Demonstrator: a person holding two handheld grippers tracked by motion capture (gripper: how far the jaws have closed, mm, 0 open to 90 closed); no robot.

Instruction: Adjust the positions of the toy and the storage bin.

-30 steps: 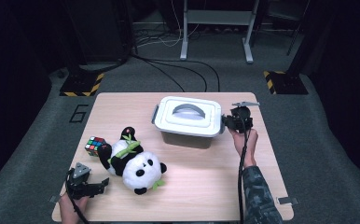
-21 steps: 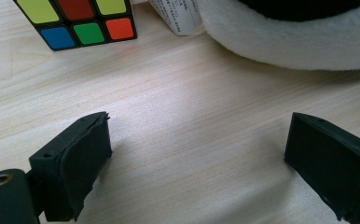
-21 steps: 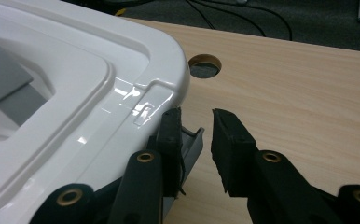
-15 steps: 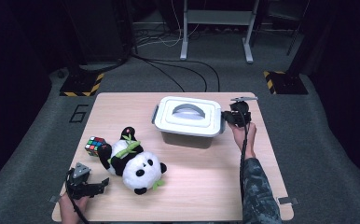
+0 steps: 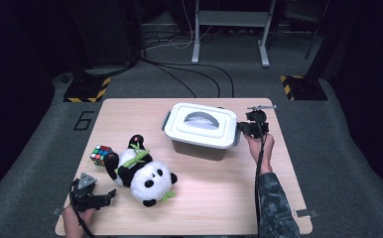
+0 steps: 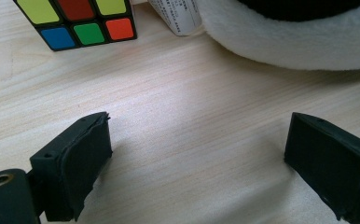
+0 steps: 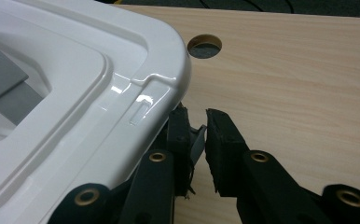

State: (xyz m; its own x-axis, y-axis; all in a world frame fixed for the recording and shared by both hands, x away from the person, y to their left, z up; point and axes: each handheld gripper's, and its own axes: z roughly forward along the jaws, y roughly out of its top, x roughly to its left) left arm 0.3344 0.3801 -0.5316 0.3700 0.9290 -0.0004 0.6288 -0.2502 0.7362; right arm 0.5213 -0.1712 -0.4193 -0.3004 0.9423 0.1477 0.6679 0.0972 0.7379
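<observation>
Right gripper view: right tool (image 7: 197,140) clenched on grey latch (image 7: 197,139) of lidded white box (image 7: 75,116); left tool (image 6: 197,168) released

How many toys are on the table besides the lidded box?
2: a plush panda lying left of centre, and a colour cube touching or just beside its left side. Anything inside the closed white box is hidden.
</observation>
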